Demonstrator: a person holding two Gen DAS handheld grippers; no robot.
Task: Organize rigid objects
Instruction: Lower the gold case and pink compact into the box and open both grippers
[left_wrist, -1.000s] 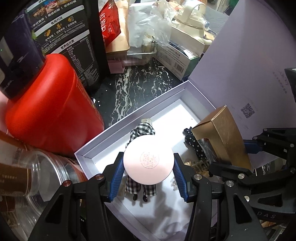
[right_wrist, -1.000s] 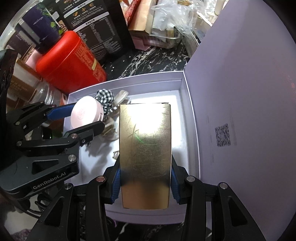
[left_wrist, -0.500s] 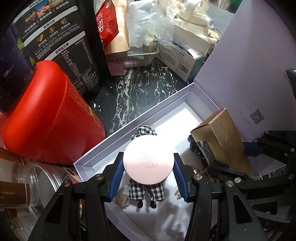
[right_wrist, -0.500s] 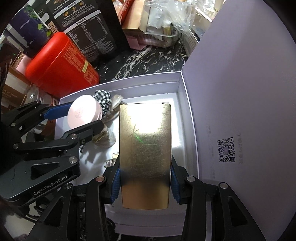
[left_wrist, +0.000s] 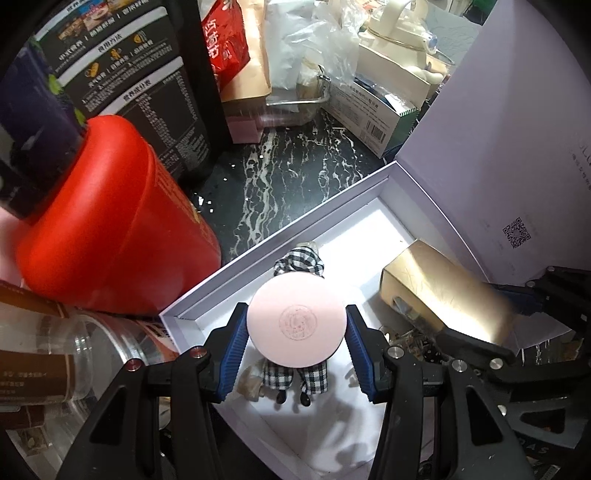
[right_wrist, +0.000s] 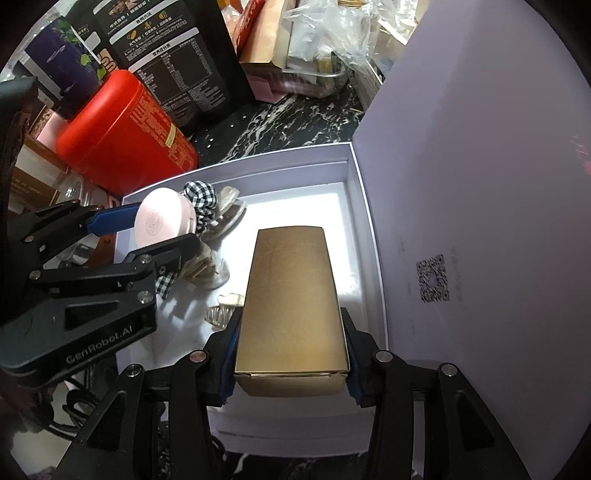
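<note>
My left gripper (left_wrist: 295, 332) is shut on a round pink compact (left_wrist: 296, 320) and holds it above the left part of an open white box (left_wrist: 280, 236). My right gripper (right_wrist: 291, 354) is shut on a gold carton (right_wrist: 291, 302), held over the right part of the same box (right_wrist: 240, 162), beside its raised lid (right_wrist: 480, 184). The carton also shows in the left wrist view (left_wrist: 443, 284), the compact in the right wrist view (right_wrist: 160, 223). A black-and-white checked hair tie (left_wrist: 299, 260) and clear hair clips (right_wrist: 221, 314) lie in the box.
A red canister (left_wrist: 110, 221) and a clear jar (left_wrist: 55, 354) stand left of the box. A black printed bag (left_wrist: 147, 81), plastic bags (left_wrist: 303, 48) and a white carton (left_wrist: 373, 110) crowd the back of the black marble counter (left_wrist: 288, 173).
Both grippers have drawn back and up a little over the box, each keeping its object. The gold carton now tilts with its far end lower.
</note>
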